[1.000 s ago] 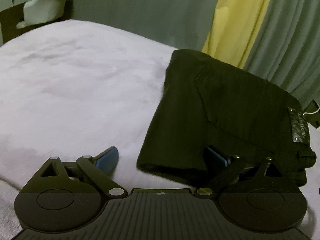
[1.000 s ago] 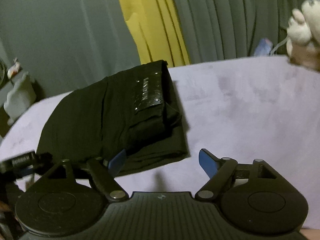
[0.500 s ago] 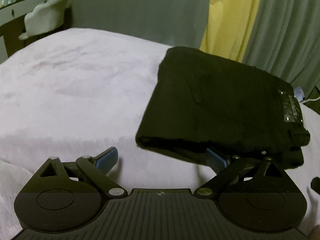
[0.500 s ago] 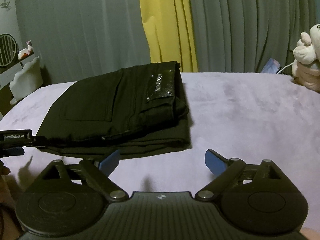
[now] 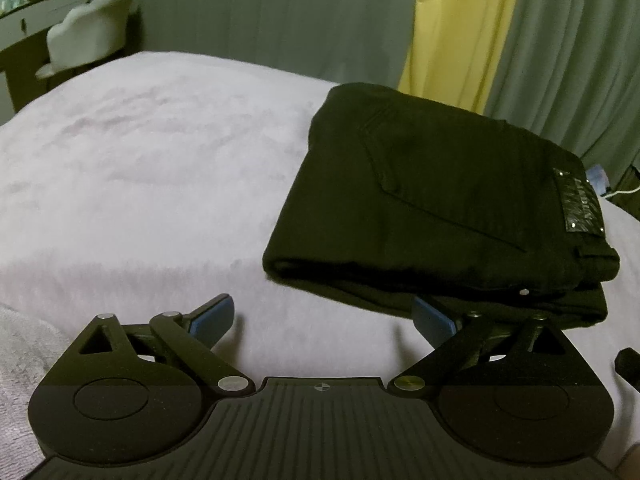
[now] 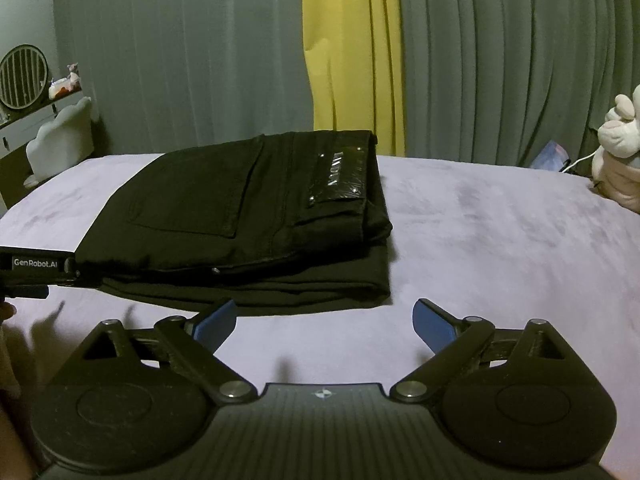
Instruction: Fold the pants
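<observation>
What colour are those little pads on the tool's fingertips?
Blue. The pads show best in the right wrist view, on the open right tool.

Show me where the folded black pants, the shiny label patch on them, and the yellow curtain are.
folded black pants [image 6: 208, 204]: right wrist view, on the back pocket panel.
shiny label patch [image 6: 338, 178]: right wrist view, middle of the glossy patch at the waistband.
yellow curtain [image 6: 352, 52]: right wrist view, mid-height on the yellow strip.

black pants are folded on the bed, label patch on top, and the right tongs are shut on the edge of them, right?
Not quite: the right tongs are open, clear of the pants, as the right wrist view shows. The rest holds: the pants lie folded on the bed with the patch on top.
</observation>
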Demonstrator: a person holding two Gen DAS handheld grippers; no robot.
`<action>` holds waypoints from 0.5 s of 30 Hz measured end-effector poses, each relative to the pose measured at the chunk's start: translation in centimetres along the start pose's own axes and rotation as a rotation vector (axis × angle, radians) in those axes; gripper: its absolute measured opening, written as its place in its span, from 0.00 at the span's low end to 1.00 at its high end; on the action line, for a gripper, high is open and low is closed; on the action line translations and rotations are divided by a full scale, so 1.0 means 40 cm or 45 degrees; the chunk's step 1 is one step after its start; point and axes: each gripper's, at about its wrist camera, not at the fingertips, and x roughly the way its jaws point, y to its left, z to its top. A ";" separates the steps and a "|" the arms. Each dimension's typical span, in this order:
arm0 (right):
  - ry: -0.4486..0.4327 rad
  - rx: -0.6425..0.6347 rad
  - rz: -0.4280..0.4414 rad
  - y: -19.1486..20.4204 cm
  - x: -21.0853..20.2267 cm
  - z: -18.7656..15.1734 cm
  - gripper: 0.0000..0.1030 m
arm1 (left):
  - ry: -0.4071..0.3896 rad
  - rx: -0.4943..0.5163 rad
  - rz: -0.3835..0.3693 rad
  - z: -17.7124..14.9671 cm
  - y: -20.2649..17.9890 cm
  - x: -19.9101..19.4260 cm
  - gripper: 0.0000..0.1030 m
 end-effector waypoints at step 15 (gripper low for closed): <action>0.001 -0.012 -0.006 0.005 -0.001 -0.002 0.93 | -0.005 0.033 -0.008 -0.001 -0.006 0.002 0.97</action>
